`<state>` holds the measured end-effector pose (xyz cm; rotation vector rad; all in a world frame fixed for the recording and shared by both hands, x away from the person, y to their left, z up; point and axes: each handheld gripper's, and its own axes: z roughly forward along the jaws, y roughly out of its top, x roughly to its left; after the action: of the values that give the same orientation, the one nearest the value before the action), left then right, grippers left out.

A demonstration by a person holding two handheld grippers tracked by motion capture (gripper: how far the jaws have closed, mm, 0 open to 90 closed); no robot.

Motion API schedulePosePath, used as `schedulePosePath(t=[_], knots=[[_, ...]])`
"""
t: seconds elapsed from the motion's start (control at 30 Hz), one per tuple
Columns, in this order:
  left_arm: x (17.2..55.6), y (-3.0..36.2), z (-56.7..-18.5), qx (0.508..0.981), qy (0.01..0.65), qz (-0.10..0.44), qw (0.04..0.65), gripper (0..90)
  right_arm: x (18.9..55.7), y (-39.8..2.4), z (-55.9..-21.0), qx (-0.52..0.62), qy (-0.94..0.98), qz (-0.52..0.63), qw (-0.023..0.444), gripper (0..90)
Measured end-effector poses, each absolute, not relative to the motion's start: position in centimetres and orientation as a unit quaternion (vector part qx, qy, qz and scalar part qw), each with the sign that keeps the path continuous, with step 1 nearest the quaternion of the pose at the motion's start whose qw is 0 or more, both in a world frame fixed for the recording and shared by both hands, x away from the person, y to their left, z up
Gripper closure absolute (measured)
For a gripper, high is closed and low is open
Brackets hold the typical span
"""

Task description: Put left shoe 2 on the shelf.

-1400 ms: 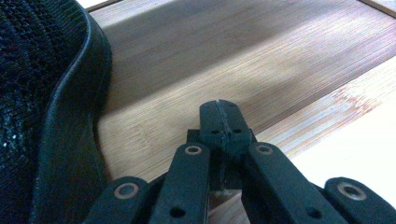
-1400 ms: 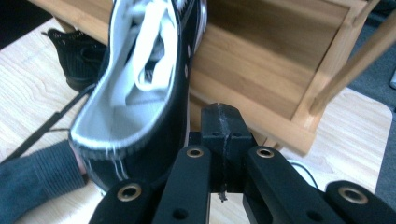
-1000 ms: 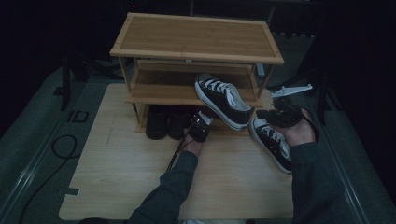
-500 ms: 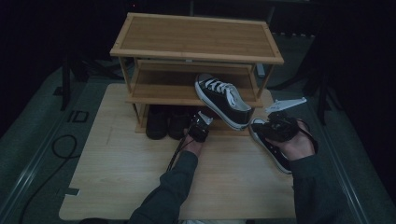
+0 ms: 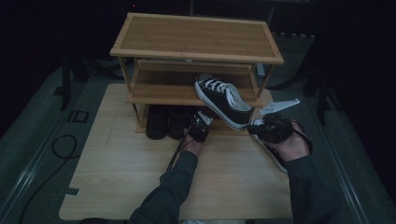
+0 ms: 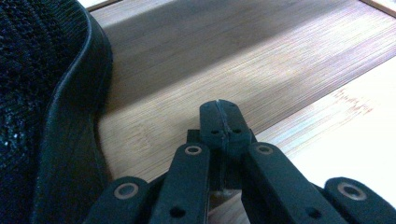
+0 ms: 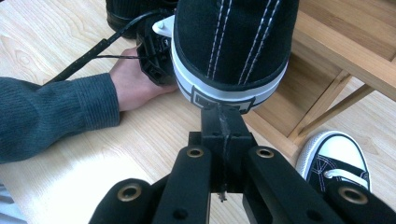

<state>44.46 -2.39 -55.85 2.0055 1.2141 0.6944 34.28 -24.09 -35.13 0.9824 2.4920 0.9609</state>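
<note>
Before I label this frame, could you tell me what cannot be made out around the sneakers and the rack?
- High view: sneaker on the table, largely covered by the right gripper and hand.
- High view: dark shoes under the rack, shadowed; type unclear.
- Right gripper view: raised sneaker, cut off at the top edge.

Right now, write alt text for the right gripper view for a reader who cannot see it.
Shut black tongs point at the heel of a black-and-white sneaker overhanging a bamboo shoe rack. A second sneaker lies on the table at lower right; at left, a hand in a grey sleeve holds another gripper.
</note>
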Motion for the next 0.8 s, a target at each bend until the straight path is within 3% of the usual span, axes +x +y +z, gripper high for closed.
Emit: schedulePosePath(t=[0.8], knots=[[44.5, -2.3, -55.8, 0.771, 0.468, 0.264, 0.342, 90.0, 34.0, -21.6, -34.1, 0.304, 0.872, 0.348, 0.163, 90.0]])
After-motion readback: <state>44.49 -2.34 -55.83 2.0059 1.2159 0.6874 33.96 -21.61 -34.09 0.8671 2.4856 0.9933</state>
